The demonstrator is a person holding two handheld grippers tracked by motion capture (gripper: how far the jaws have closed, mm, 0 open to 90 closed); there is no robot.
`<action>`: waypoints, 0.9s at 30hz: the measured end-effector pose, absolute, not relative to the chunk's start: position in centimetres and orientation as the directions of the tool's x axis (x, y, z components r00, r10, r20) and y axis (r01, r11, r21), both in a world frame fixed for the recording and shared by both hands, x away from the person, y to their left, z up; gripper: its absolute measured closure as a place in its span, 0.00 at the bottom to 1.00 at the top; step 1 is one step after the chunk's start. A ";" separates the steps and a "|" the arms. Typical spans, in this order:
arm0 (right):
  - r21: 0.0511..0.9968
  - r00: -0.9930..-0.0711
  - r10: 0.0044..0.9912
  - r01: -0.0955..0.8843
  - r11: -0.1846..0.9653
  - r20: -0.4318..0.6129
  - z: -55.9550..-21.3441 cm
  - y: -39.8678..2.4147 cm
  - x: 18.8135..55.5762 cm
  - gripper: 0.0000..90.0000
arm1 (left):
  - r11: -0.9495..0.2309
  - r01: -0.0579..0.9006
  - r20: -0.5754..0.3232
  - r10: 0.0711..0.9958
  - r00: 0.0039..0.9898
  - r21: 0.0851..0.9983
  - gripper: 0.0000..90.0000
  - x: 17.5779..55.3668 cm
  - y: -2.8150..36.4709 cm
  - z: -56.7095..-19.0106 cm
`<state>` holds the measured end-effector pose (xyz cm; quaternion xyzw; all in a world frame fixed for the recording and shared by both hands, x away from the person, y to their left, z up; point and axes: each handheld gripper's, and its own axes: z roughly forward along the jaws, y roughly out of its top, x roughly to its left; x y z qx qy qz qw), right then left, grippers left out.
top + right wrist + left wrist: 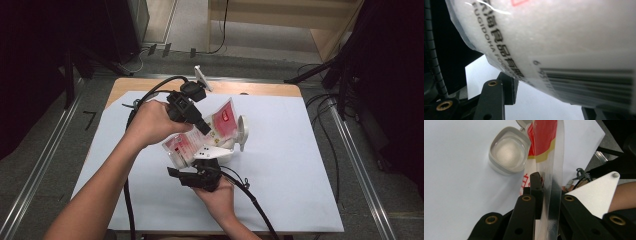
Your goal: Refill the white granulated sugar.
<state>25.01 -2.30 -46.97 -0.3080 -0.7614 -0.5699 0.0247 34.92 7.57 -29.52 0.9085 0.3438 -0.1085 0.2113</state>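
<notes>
Your left gripper (200, 125) pinches the top edge of the salt bag (200, 137), held above the counter (280, 165) beside the open white container (509, 153). Your right gripper (200, 172) has its jaws spread under the bag's bottom; without support, salt may spill past the container.

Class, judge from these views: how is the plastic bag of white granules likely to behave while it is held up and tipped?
The bag of white granules is probably floppy: its clear film bends where the left gripper pinches it. It looks fairly heavy for its size, bulging full over the right gripper. The glossy film may be slippery.
</notes>
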 end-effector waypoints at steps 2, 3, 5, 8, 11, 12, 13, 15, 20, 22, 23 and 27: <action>0.852 -0.805 0.446 0.500 0.156 0.391 -47.1 -2.4 25.1 0.59 | -0.674 0.670 -0.339 0.580 0.741 0.311 0.97 34.9 7.6 -29.5; 0.852 -0.806 0.446 0.499 0.157 0.389 -47.2 -2.4 25.1 0.59 | -0.675 0.669 -0.339 0.578 0.742 0.312 0.97 34.8 7.6 -29.4; 0.851 -0.804 0.449 0.500 0.159 0.389 -47.3 -2.5 25.2 0.59 | -0.673 0.669 -0.338 0.579 0.742 0.315 0.97 34.7 7.7 -29.3; 0.850 -0.803 0.454 0.501 0.162 0.386 -47.4 -2.7 25.2 0.59 | -0.674 0.669 -0.342 0.576 0.742 0.314 0.97 34.6 7.9 -29.3; 0.851 -0.800 0.461 0.500 0.158 0.384 -47.5 -3.0 25.2 0.61 | -0.681 0.662 -0.321 0.580 0.749 0.313 0.97 34.4 8.0 -29.3; 0.851 -0.800 0.461 0.500 0.158 0.384 -47.5 -3.0 25.2 0.61 | -0.684 0.656 -0.312 0.578 0.754 0.318 0.97 34.2 8.0 -29.3; 0.851 -0.798 0.465 0.501 0.159 0.383 -47.4 -3.1 25.2 0.61 | -0.683 0.656 -0.310 0.579 0.754 0.320 0.97 34.1 8.0 -29.3; 0.852 -0.798 0.466 0.499 0.157 0.381 -47.4 -3.2 25.3 0.62 | -0.690 0.649 -0.306 0.573 0.760 0.320 0.97 33.9 8.0 -29.2; 0.853 -0.795 0.473 0.498 0.155 0.378 -47.4 -3.4 25.3 0.66 | -0.684 0.651 -0.300 0.577 0.759 0.330 0.97 33.7 8.2 -29.1; 0.854 -0.799 0.472 0.495 0.163 0.373 -47.3 -3.4 25.3 0.66 | -0.671 0.660 -0.308 0.584 0.751 0.337 0.97 33.7 8.7 -29.1; 0.854 -0.801 0.472 0.492 0.167 0.369 -47.3 -3.4 25.2 0.66 | -0.669 0.661 -0.309 0.585 0.750 0.339 0.97 33.8 9.0 -29.2; 0.857 -0.806 0.482 0.480 0.189 0.345 -47.3 -3.0 25.2 0.68 | -0.653 0.674 -0.328 0.589 0.739 0.346 0.97 33.6 9.8 -29.5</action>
